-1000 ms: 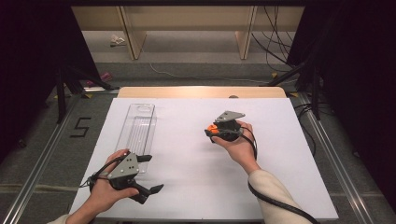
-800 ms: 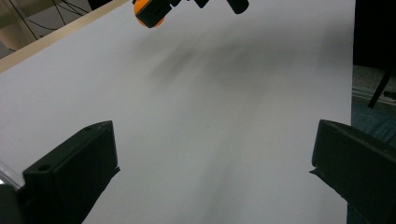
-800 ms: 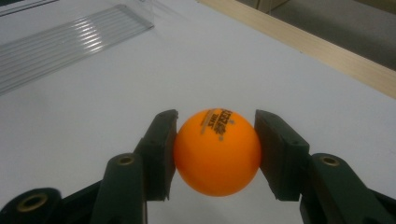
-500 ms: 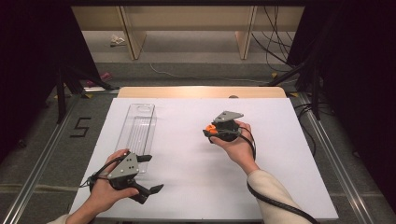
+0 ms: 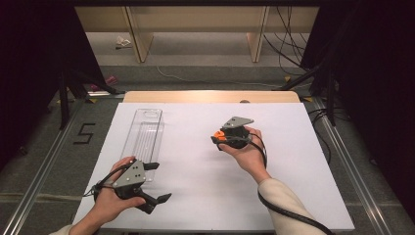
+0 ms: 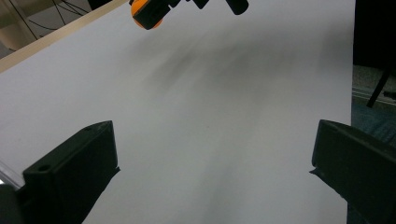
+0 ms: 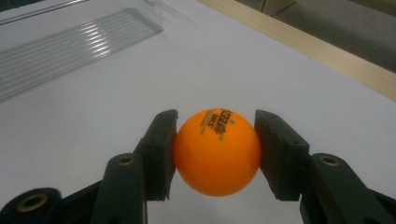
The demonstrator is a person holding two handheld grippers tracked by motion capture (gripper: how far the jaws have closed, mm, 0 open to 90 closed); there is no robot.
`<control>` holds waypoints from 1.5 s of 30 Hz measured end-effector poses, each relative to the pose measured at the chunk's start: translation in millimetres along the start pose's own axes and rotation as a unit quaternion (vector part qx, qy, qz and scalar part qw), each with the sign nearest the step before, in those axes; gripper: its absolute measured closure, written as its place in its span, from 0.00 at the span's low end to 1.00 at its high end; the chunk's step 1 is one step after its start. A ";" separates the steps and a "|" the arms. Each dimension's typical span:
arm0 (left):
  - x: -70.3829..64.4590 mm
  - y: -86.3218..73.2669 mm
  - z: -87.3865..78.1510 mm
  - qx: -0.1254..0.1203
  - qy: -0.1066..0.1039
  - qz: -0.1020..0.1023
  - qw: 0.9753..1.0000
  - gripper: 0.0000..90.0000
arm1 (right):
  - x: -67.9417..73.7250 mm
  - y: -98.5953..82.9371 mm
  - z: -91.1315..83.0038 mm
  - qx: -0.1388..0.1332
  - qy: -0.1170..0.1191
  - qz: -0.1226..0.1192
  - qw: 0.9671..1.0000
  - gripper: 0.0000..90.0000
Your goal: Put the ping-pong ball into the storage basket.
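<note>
A: Well, start at the right gripper (image 7: 215, 154): its two black fingers (image 7: 159, 154) are clenched on the orange ball (image 7: 217, 151), one pad at the ball's nine o'clock side and one at its three o'clock side, both touching it. Dark printed lettering faces up on top of the ball.

B: And in the high view?

A: There the right gripper (image 5: 221, 138) sits a little toward two o'clock from the middle of the white desk (image 5: 195, 147), held in the person's right hand (image 5: 249, 152), with the ball (image 5: 220, 136) showing as an orange spot at the gripper's nine o'clock end. I cannot tell whether the ball touches the desk or hangs just above it.

B: What about the other one?

A: The left gripper (image 5: 159, 182) is at about seven o'clock on the desk, near the front edge, in the left hand (image 5: 110, 196). Its fingers (image 6: 70, 172) are released, spread wide apart with only bare desk between them.

B: Anything near it?

A: A clear plastic tray (image 5: 144, 134) lies at about ten o'clock on the desk, its near end just beside the left gripper. It is well apart from the ball.
</note>
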State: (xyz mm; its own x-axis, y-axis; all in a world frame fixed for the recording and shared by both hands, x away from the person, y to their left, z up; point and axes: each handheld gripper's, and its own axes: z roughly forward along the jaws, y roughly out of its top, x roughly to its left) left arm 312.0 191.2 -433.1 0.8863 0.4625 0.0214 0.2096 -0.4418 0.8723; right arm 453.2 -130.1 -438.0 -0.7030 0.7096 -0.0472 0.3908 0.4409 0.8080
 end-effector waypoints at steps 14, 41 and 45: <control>-0.1 0.0 0.0 0.000 0.000 0.000 1.000 0.00 | 4.1 2.2 0.5 -0.002 0.005 -0.006 1.000 0.57; -0.2 0.0 0.0 0.001 0.000 0.001 1.000 0.00 | 16.3 8.9 2.0 -0.009 0.018 -0.018 1.000 0.57; -0.2 0.0 0.1 0.001 0.000 0.001 1.000 0.00 | 17.8 10.0 2.3 -0.009 0.021 -0.020 1.000 0.57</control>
State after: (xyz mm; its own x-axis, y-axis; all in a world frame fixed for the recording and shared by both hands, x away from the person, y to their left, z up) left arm 311.8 191.1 -433.2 0.8869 0.4614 0.0232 0.2080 -0.4437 0.8717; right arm 445.9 -111.9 -432.2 -0.7423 0.6678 -0.0557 0.3508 0.4581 0.8168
